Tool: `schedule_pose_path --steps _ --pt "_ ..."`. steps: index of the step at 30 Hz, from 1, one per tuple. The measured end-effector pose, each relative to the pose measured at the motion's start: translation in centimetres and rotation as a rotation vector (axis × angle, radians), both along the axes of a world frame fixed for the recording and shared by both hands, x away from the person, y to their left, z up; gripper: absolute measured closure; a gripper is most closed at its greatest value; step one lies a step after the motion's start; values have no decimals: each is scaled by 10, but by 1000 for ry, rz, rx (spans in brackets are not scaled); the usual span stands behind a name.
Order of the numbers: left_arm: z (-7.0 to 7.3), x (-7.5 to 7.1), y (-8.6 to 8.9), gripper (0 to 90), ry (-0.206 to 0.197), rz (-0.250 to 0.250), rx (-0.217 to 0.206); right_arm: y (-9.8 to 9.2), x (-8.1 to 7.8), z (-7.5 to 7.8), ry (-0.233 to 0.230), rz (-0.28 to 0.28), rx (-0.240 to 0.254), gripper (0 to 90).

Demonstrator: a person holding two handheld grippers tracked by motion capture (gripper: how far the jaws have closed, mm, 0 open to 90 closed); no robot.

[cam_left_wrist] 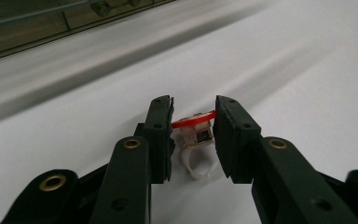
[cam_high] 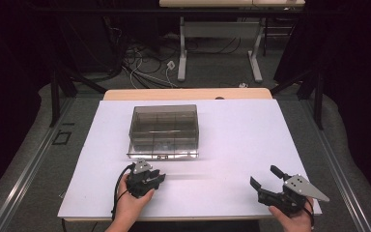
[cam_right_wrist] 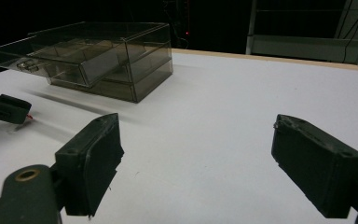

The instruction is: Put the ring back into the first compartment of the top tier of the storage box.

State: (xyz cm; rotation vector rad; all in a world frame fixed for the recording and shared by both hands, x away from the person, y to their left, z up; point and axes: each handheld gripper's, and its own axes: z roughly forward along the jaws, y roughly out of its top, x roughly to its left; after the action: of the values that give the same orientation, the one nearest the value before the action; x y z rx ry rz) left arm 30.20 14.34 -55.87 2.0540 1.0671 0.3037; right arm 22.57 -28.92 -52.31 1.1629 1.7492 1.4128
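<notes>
From the high view, a smoky transparent plastic drawer box [cam_high: 163,131] sits on the white table [cam_high: 241,140]. The left gripper [cam_high: 160,178] lies just in front of the box; the right gripper [cam_high: 263,181] is well off to the box's right and nearer the person, jaws spread wide.

In the left gripper view, the jaws pinch a small white plastic ring with a red top [cam_left_wrist: 196,140] (box edge behind).

In the right gripper view, the jaws stand wide apart, the box [cam_right_wrist: 98,58] beyond them.
</notes>
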Motion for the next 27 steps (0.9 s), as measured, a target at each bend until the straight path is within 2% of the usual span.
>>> schedule_pose_path --steps 16,27 --pt "7 -4 2 671 -10 -15 -21 0 0 0 -4 7 2 151" --pt "14 -11 0 671 -33 -29 -43 -1 0 0 -2 7 2 151"
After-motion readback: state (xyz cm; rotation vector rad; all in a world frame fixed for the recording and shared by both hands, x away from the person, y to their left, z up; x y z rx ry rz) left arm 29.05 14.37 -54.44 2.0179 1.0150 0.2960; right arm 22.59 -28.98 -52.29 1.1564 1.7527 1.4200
